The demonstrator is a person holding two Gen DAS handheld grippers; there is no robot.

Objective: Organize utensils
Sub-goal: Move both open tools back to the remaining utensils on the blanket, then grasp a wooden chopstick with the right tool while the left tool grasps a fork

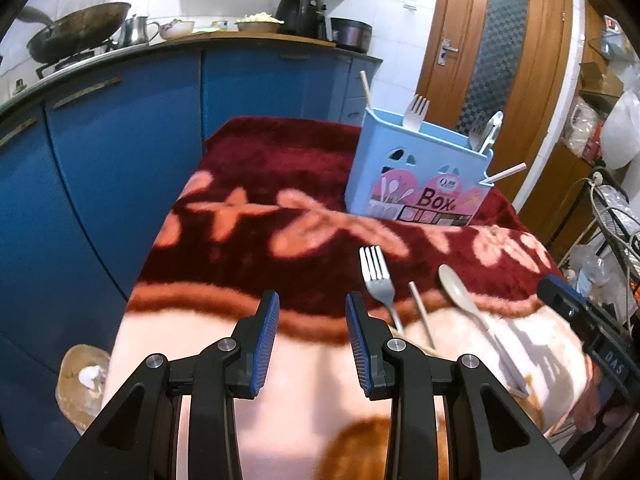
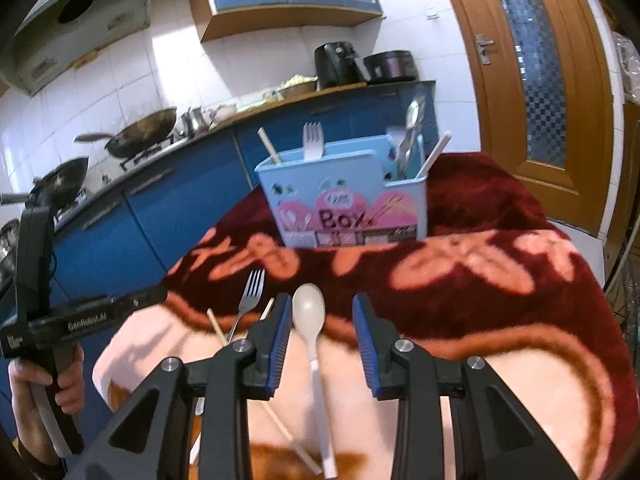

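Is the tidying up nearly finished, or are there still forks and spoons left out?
Partly done. The blue utensil box already holds a white fork, some metal pieces and chopsticks. Nothing is in hand: the left gripper and right gripper are both open and empty. Still lying on the blanket are a metal fork, a white spoon under the right gripper, and loose chopsticks.

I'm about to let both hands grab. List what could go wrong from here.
1. The fork, chopsticks and spoon lie close together; closing on one may drag another.
2. The blanket is plush, so jaws may snag it.
3. The box stands on that soft blanket and might tip when utensils go in.
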